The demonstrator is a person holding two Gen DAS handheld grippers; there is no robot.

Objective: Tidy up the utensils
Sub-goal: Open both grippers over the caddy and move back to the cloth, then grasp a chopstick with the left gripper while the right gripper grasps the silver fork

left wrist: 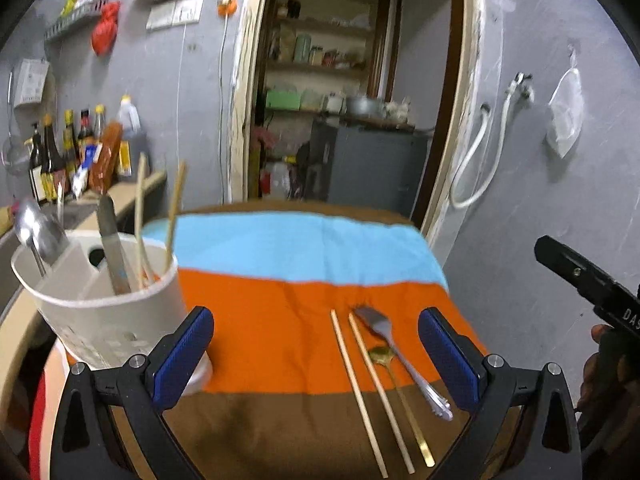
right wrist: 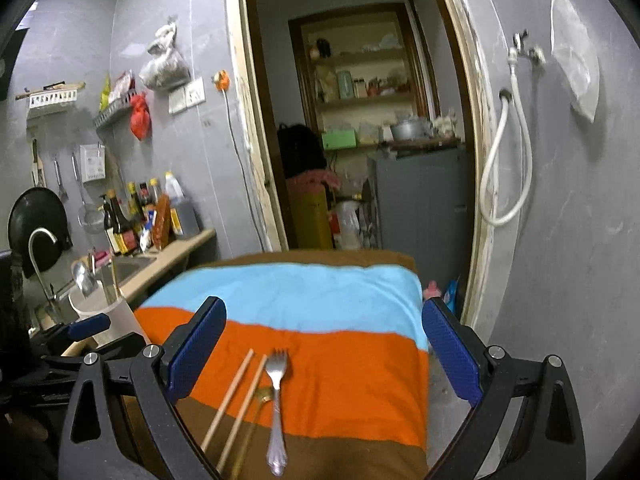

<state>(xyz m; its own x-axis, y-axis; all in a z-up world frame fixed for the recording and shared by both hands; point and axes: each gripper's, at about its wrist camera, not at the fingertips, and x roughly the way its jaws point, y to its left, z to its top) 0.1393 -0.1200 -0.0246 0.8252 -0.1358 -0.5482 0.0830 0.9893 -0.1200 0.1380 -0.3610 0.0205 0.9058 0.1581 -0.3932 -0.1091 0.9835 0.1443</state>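
Note:
A silver fork [left wrist: 404, 358] [right wrist: 276, 396], a small gold spoon [left wrist: 400, 392] [right wrist: 260, 400] and two wooden chopsticks [left wrist: 368, 392] [right wrist: 236, 396] lie side by side on a striped cloth [left wrist: 280, 320] [right wrist: 340, 360]. A white utensil holder [left wrist: 108, 312] [right wrist: 108, 316] at the cloth's left holds a ladle, a flat blade and chopsticks. My left gripper [left wrist: 316, 356] is open and empty above the cloth, the utensils near its right finger. My right gripper [right wrist: 324, 352] is open and empty, the utensils near its left finger.
A counter [right wrist: 176, 252] with sauce bottles [left wrist: 72, 156] [right wrist: 136, 216], a sink and tap [right wrist: 40, 248] runs along the left wall. An open doorway [right wrist: 360, 140] with shelves lies behind the table. A white hose [right wrist: 504, 160] hangs on the right wall.

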